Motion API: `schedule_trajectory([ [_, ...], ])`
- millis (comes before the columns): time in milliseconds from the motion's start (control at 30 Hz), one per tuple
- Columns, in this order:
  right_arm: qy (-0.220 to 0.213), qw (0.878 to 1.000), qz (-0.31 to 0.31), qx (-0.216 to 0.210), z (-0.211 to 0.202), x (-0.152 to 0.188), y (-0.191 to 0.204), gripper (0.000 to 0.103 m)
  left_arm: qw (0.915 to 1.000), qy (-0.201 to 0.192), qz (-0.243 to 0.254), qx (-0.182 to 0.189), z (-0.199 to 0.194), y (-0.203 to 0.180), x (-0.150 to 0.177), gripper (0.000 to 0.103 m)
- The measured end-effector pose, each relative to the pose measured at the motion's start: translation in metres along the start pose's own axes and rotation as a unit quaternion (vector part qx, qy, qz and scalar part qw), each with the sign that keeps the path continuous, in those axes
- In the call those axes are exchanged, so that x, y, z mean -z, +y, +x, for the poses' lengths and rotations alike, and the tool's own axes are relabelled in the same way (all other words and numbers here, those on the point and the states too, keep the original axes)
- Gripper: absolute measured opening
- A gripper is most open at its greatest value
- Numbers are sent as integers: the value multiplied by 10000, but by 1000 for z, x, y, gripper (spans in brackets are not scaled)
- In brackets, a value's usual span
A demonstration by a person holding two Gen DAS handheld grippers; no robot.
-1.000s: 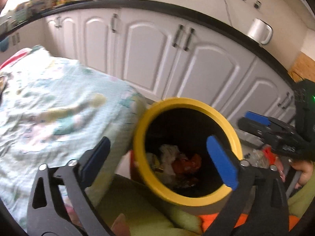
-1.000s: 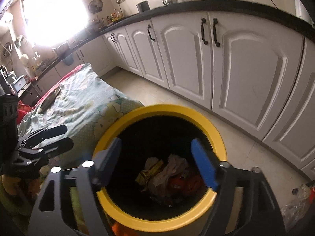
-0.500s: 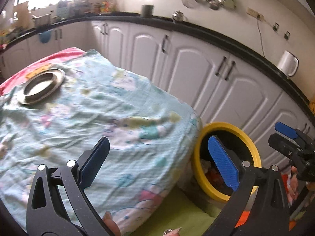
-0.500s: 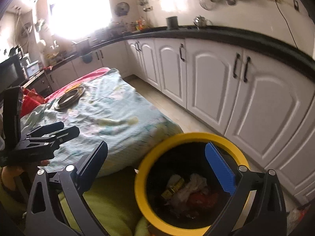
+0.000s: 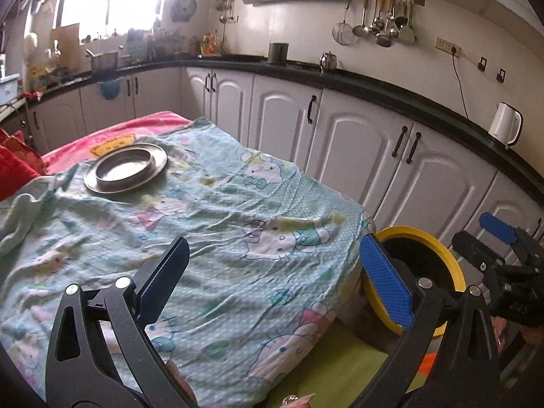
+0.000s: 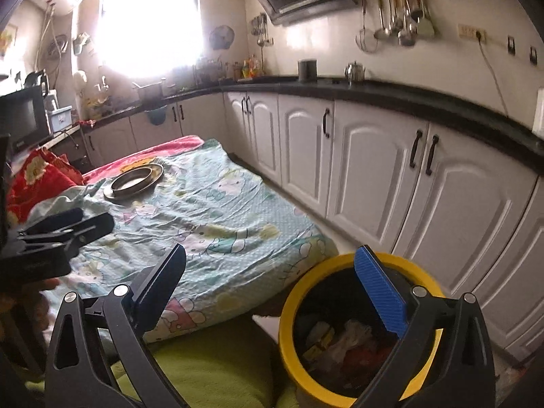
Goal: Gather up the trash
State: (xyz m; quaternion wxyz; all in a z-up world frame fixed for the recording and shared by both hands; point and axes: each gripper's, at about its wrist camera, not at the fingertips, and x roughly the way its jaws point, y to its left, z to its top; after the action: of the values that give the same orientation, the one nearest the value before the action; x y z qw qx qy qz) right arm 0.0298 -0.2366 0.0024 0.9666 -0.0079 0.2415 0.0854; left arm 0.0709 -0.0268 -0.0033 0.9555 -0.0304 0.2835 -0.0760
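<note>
A yellow-rimmed trash bin [image 6: 306,278] stands on the floor at the foot of the bed; it also shows in the left wrist view [image 5: 445,255]. Crumpled wrappers and paper trash [image 6: 343,343] lie inside it. My right gripper [image 6: 272,278] is open and empty, raised above and behind the bin. My left gripper [image 5: 272,265] is open and empty over the near end of the bed. Each gripper shows in the other's view: the right gripper [image 5: 489,238] at the right edge, the left gripper [image 6: 78,221] at the left edge.
A bed with a light-blue cartoon sheet [image 5: 221,224] fills the middle. A steel plate with a bowl [image 5: 125,166] sits at its far end, beside red cloth [image 6: 40,176]. White cabinets [image 5: 357,142] under a black counter run along the right. Green fabric [image 6: 210,374] lies below.
Both grippers have lifted and pulled back from over the bin. The bin has shrunk and slid to the lower right; the bed, plate and kitchen wall have come into view.
</note>
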Motion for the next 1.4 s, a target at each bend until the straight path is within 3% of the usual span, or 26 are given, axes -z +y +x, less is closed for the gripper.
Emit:
schedule_trajectory([
  [167,-390,9987,297,124,-19,15,-1,97,9996,-250,62,-128,-14,-3,12,92],
  [333,-609,9975,276,247,-25,28,2,97,9980,-535,208,-255,-23,-8,26,92],
  [467,-720,9967,182,329,-28,34,7,97,9977,-650,47,-172,-25,-5,33,92],
  [1400,-555,9980,88,305,-20,37,14,97,9973,-706,-114,-147,-25,2,35,92],
])
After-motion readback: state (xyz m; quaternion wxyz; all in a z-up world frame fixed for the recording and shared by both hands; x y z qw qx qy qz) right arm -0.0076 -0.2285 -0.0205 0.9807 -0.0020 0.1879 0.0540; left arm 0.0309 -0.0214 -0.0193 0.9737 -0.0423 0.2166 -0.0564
